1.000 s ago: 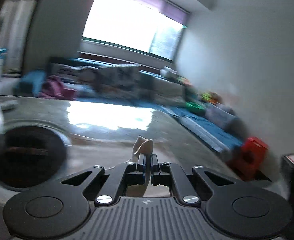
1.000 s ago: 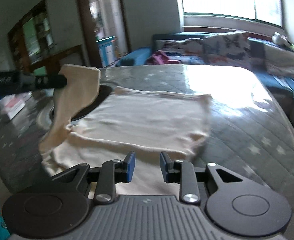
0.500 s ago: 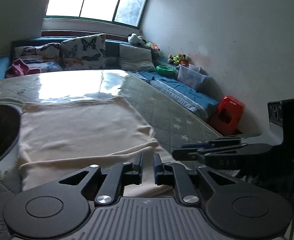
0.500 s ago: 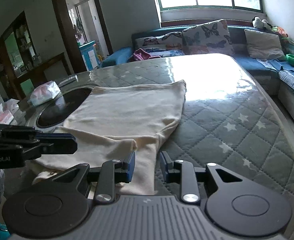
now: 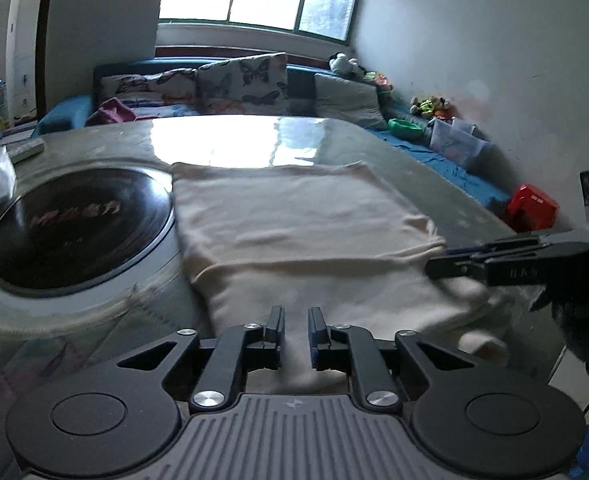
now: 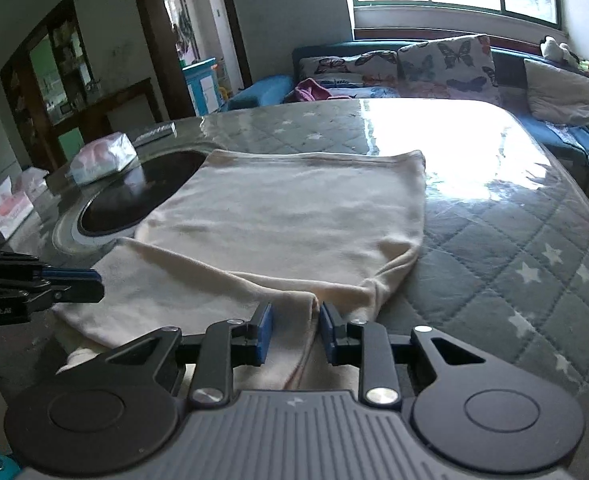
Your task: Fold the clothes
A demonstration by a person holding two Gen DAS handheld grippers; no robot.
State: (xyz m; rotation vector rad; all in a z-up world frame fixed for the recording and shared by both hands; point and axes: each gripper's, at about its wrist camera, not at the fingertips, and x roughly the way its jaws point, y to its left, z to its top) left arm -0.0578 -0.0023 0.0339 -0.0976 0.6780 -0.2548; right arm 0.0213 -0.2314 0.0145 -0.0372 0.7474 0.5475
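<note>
The cream garment [image 6: 286, 224] lies folded on the quilted table [image 6: 534, 264]. The left gripper [image 5: 294, 322] stands narrowly open, just widened; the right gripper [image 6: 292, 318] stands apart, just narrowing, both over cloth ungripped.

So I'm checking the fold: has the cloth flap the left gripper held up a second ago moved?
Yes. The flap has come down off the dark disc and lies flat on the cloth.
</note>
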